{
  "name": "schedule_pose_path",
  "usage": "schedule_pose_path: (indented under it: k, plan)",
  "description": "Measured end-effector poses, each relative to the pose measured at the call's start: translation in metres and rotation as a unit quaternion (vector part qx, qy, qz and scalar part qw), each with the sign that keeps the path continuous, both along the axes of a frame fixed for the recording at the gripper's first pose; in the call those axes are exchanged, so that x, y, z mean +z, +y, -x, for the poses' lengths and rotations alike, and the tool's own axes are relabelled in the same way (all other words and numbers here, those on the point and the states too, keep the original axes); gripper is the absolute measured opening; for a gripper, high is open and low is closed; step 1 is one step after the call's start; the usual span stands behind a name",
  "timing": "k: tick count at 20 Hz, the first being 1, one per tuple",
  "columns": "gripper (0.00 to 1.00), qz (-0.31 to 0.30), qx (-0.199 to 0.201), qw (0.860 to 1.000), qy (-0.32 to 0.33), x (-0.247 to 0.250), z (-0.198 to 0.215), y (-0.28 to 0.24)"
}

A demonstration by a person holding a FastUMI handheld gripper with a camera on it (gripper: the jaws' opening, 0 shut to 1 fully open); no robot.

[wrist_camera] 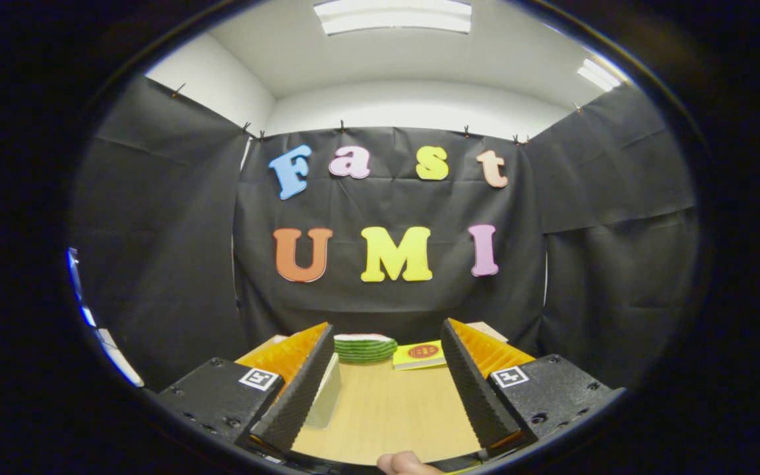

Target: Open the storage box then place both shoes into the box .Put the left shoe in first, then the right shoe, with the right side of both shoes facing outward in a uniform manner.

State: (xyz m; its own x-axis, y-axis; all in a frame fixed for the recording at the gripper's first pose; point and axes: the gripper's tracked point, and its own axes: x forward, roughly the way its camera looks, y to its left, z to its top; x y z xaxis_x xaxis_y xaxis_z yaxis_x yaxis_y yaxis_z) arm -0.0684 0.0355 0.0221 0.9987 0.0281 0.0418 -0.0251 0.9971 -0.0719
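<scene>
Gripper point(383, 353) level, fingers spread wide, gripping nothing; fingertip point(408, 464) below.

Gripper point(386, 369) held level over a wooden table point(386, 415), fingers point(301, 389) spread wide apart w/ nothing between them. Beyond the tips, at the table's far side, a green striped shoe point(365, 348) w/ a white top edge; just beside it, a yellow booklet point(421, 355) w/ a red round mark. A clear plastic edge point(327, 396) sits against one finger's inner side. A fingertip point(406, 464) shows below the table.

claw point(386, 389) parted, bare tabletop point(386, 409) between
</scene>
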Motion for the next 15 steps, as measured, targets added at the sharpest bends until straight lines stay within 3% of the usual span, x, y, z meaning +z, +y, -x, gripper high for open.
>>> schedule_pose_path:
  k: [15]
  plan:
    - [1.0, 0.006, 0.002, 1.0, 0.01, -0.0036, 0.0102, -0.0051]
